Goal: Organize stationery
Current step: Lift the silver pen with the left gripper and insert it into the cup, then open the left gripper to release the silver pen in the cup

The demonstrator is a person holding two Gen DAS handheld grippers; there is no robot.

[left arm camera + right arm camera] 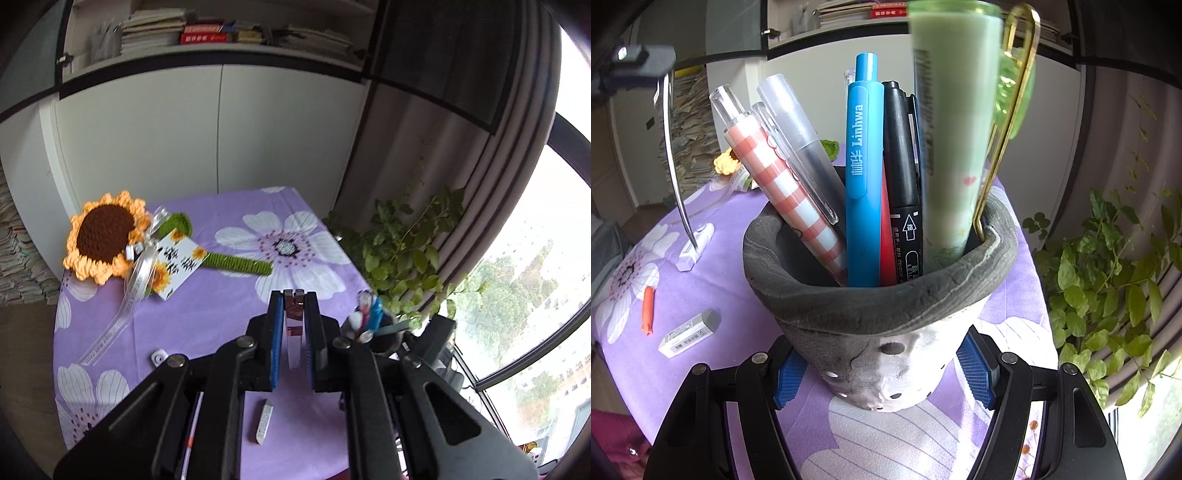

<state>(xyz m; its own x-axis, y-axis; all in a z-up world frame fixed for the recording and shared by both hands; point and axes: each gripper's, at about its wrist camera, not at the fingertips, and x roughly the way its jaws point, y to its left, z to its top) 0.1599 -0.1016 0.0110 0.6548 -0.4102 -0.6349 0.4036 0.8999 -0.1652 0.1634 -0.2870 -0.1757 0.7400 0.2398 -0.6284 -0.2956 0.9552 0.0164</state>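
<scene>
My left gripper (294, 295) is shut on a shiny metal nail clipper (294, 314), held above the purple flowered tablecloth (207, 321). The same clipper hangs at the left of the right wrist view (674, 155). My right gripper (882, 373) is shut on a grey and white pen holder (882, 306); its blue pads (788, 373) press both sides. The holder carries several pens: a blue Linhwa pen (862, 177), a red-checked pen (786, 192), a black marker (903, 166) and a green pen with a gold clip (949, 140). The holder also shows in the left wrist view (373, 332).
On the cloth lie an eraser (689, 334), an orange cap (647, 310), a small white item (694, 245), a grey eraser (263, 421) and a white clip (159, 357). A crochet sunflower with a card (110, 240) lies at the far left. A potted plant (406, 243) stands past the table's right edge.
</scene>
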